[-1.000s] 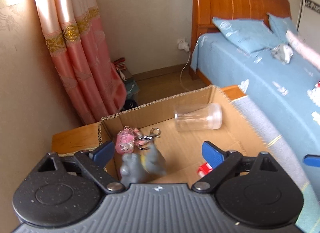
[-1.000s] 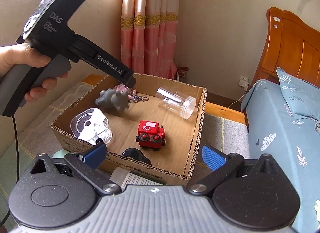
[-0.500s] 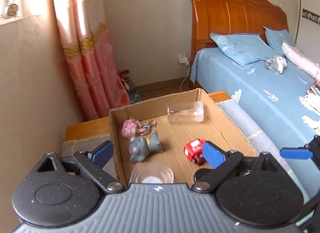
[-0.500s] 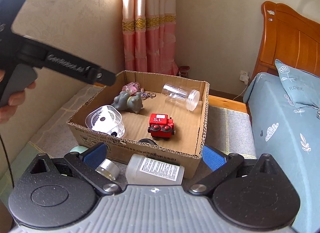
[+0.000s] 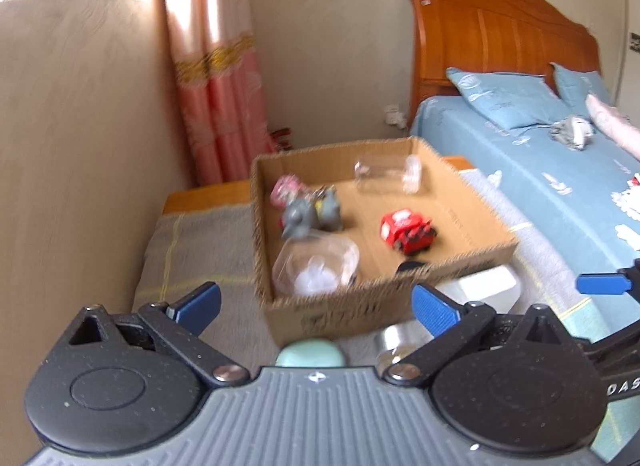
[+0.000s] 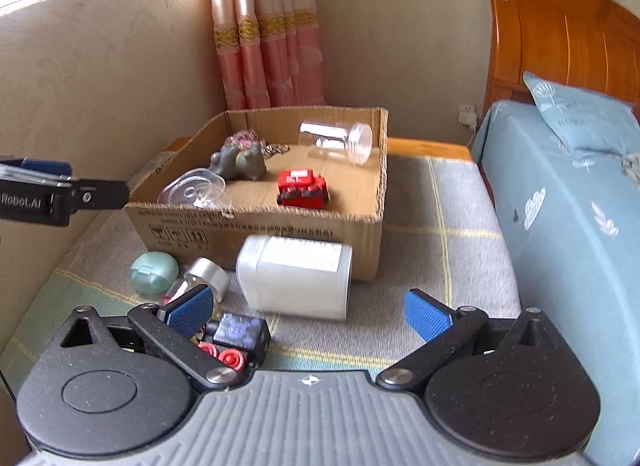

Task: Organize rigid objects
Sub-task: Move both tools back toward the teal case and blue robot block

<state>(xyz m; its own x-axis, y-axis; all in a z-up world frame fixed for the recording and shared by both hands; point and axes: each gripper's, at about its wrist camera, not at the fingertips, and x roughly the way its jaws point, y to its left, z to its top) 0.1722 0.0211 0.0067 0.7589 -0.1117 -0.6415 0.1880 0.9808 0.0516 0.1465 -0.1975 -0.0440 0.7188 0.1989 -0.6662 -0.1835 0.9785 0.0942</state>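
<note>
A cardboard box (image 6: pixel 260 221) (image 5: pixel 360 306) stands on the blanket. In it lie a grey toy animal (image 6: pixel 240 161) (image 5: pixel 310 213), a red toy train (image 6: pixel 303 187) (image 5: pixel 408 229), a clear jar (image 6: pixel 338 141) (image 5: pixel 386 174), a clear round lid (image 6: pixel 192 191) (image 5: pixel 316 270) and a pink keychain (image 5: pixel 286 187). In front of the box lie a white bottle (image 6: pixel 294 276), a green case (image 6: pixel 154 272) (image 5: pixel 310 353), a small silver-capped jar (image 6: pixel 204 278) and a dark toy train (image 6: pixel 236 340). My left gripper (image 5: pixel 316 304) is open and empty before the box. My right gripper (image 6: pixel 308 312) is open and empty above the white bottle.
A grey checked blanket (image 6: pixel 440 225) covers the bench top. A bed with blue sheets (image 6: pixel 568 201) lies to the right, with a wooden headboard (image 6: pixel 560 49). A wall (image 6: pixel 100 85) and pink curtain (image 6: pixel 272 45) stand behind the box.
Both grippers have pulled back from the box toward the near side. The left gripper was over the grey toy inside the box; it is now outside, in front of the box.
</note>
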